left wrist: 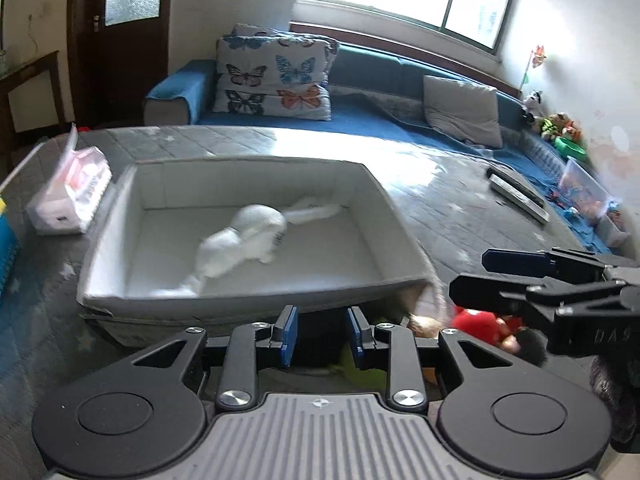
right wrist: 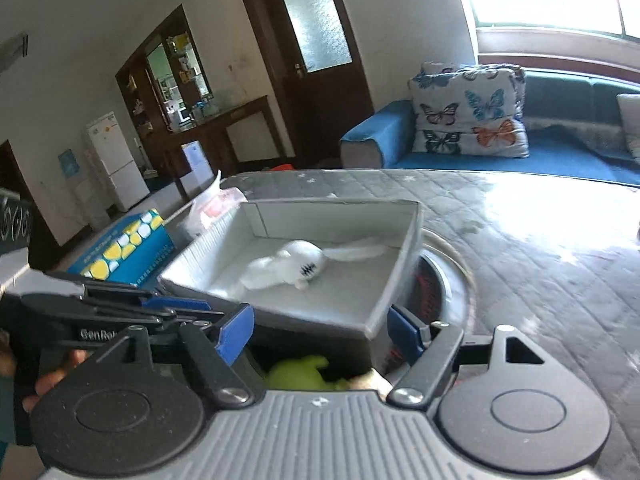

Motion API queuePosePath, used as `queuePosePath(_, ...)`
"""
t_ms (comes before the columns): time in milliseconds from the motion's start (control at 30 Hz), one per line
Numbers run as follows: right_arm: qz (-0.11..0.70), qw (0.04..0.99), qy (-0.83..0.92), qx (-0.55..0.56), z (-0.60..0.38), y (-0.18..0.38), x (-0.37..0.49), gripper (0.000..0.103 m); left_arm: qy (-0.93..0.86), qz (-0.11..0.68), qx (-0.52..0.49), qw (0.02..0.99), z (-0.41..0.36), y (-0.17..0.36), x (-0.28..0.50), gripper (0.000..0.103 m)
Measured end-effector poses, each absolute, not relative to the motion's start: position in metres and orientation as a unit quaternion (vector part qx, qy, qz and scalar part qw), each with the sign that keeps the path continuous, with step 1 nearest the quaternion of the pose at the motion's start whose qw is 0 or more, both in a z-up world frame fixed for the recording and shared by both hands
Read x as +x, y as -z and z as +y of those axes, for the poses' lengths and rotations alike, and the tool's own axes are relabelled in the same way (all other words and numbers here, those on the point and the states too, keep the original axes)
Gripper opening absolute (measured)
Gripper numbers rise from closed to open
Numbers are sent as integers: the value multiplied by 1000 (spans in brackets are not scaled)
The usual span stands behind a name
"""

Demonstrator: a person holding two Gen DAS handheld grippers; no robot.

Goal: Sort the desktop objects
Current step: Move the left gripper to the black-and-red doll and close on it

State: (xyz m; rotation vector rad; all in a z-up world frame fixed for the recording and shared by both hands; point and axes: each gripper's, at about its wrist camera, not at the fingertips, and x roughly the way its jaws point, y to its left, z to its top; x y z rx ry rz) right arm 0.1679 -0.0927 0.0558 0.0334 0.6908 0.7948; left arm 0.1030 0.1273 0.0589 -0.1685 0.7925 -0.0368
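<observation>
From the left wrist, the left gripper [left wrist: 322,336] stands narrowly parted with nothing between its blue pads, hovering just before the near wall of a shallow grey box [left wrist: 256,300]. Inside lies a soft white plush toy [left wrist: 244,242], limp and long-eared, so one thing looks sorted. A red plush [left wrist: 478,322] and something lime green [left wrist: 360,378] lie low beneath the grippers, seemingly still to be placed. The right gripper [left wrist: 476,278] comes in from the right, its jaws apart and empty. A crinkly tissue pack [left wrist: 70,196] sits left of the box on the quilted grey desk [left wrist: 460,216].

From the right wrist, the right gripper's jaws stand wide, holding nothing. The box shows stiff, smooth card walls; the white toy rests mid-floor. A glossy blue carton [right wrist: 128,246] stands beside the box.
</observation>
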Motion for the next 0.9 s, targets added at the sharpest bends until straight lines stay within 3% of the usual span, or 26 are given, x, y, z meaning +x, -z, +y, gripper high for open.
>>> queuePosePath(67, 323, 870, -372, 11, -103, -53, 159, 82, 25, 389, -86, 917, 118, -54, 101, 30)
queuePosePath(667, 303, 907, -283, -73, -161, -6, 103, 83, 98, 412, -124, 897, 49, -27, 102, 30)
queuePosePath(900, 318, 908, -270, -49, -173, 1, 111, 83, 136, 417, -138, 888, 22, -27, 113, 30)
